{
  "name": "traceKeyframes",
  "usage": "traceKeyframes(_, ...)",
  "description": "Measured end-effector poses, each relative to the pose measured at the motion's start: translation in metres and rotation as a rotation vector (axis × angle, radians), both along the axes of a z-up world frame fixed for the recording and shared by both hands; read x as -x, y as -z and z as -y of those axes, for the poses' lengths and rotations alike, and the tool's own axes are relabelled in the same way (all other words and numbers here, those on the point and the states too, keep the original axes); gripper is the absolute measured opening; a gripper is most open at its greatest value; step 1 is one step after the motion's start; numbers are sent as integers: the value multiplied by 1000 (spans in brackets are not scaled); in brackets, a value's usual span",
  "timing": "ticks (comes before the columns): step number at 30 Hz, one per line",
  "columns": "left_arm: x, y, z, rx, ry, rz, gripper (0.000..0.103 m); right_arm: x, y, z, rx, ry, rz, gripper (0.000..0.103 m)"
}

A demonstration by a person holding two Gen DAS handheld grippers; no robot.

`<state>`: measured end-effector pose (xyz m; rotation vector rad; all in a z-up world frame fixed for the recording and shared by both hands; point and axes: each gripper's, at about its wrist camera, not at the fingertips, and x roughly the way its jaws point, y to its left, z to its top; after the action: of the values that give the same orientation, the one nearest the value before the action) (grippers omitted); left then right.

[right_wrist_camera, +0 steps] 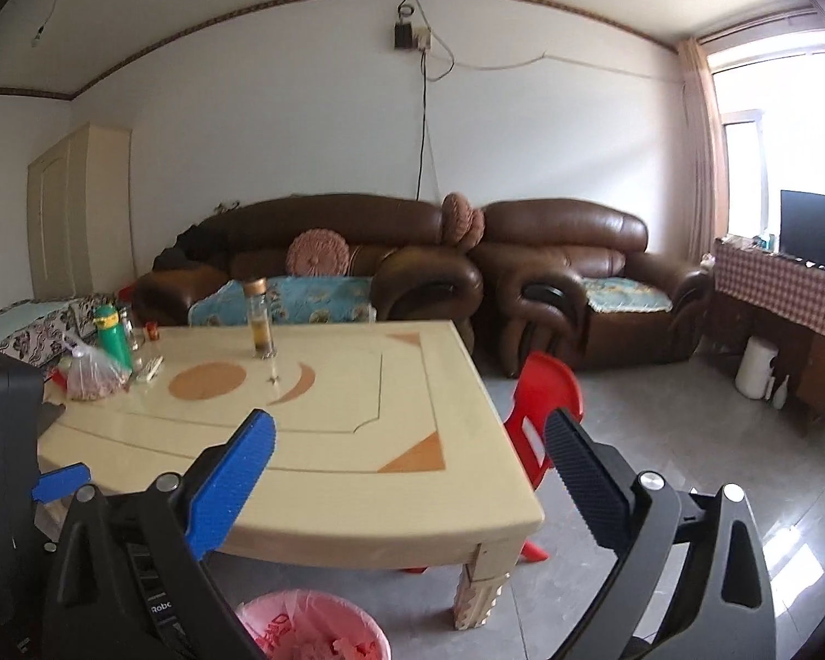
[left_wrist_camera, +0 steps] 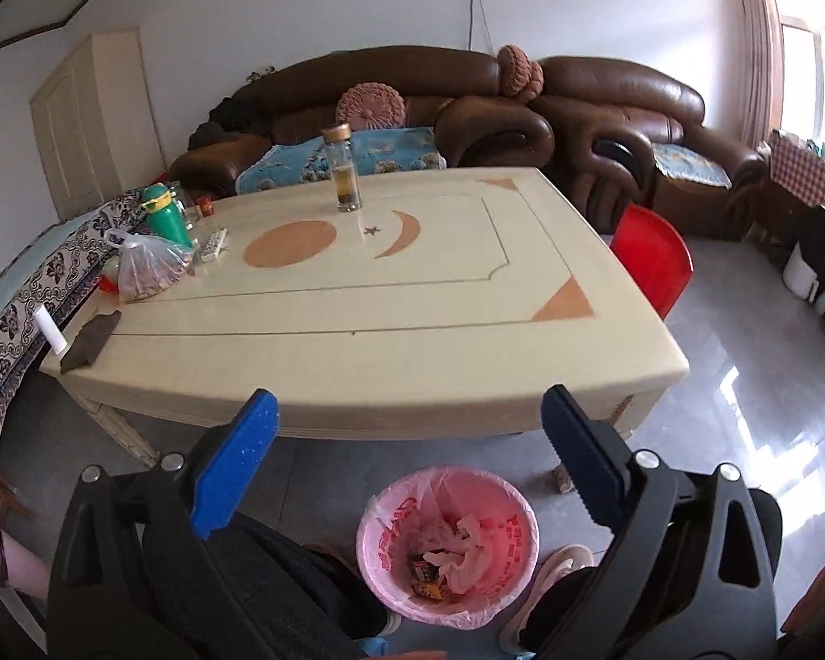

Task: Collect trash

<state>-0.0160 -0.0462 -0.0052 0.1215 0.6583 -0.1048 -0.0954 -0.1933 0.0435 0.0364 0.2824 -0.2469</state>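
Both tongs open and empty above the near edge of the bench; trash in the bin on the floor.

Left tongs: fingers spread wide, nothing held, positioned over the bin; the bin has a pink liner and stands on the floor just in front of the bench, holding crumpled tissue and a snack wrapper; right tongs: fingers spread wide, nothing held, over the near bench corner; on the bench: a glass bottle near the centre, a green bottle, a plastic bag and a remote at the left side; a red chair stands beside the right edge.
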Motion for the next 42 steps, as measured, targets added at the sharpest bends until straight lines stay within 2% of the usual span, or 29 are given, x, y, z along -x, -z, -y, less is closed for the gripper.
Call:
traceKeyframes(9,13,-13,-8,18,-21,37,94,10,-3,-4,-15,-12,-9,96)
traceKeyframes(42,16,-15,-10,27,-27,27,94,6,1,-10,-17,-29,-28,96)
